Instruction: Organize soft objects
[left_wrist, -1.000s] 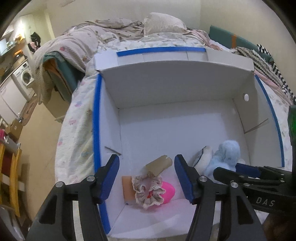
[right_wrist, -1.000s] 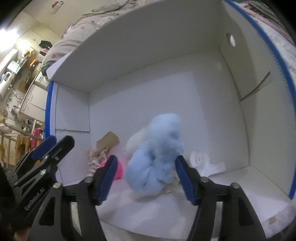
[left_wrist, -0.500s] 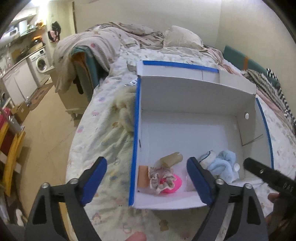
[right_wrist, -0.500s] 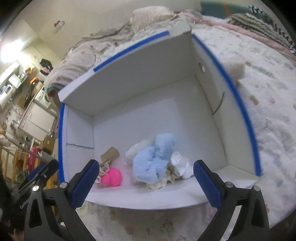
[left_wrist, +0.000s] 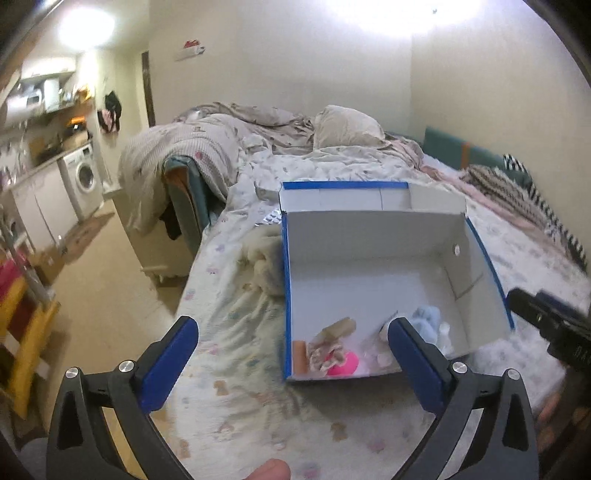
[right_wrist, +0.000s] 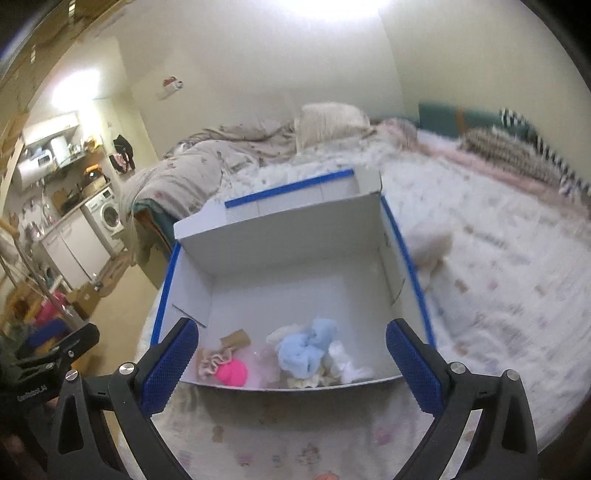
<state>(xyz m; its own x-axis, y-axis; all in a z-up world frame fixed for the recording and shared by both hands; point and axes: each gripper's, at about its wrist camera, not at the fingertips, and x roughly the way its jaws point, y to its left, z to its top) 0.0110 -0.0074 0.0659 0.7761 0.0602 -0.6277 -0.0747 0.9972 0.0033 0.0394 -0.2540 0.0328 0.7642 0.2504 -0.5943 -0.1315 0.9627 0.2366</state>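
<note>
A white cardboard box with blue-taped edges (left_wrist: 369, 229) (right_wrist: 280, 236) sits open on the bed. At its near end lie a light blue fluffy piece (right_wrist: 306, 347) (left_wrist: 426, 319), a pink soft item (right_wrist: 232, 372) (left_wrist: 345, 363), a beige frilly scrunchie (right_wrist: 212, 360) (left_wrist: 325, 352), a tan tube (right_wrist: 236, 338) (left_wrist: 336, 328) and white soft pieces (right_wrist: 345, 363). My left gripper (left_wrist: 293, 363) is open and empty, held back above the bed in front of the box. My right gripper (right_wrist: 291, 365) is open and empty, also back from the box.
A cream fluffy item (left_wrist: 264, 258) lies on the bed left of the box; another (right_wrist: 428, 245) lies to its right. Rumpled bedding and a pillow (left_wrist: 347, 127) lie behind. The bed's left edge drops to the floor, with a washing machine (left_wrist: 85, 179) beyond.
Both grippers have pulled up and back out of the box and opened wide. The blue fluffy piece, earlier between the right fingers, now lies in the box.
</note>
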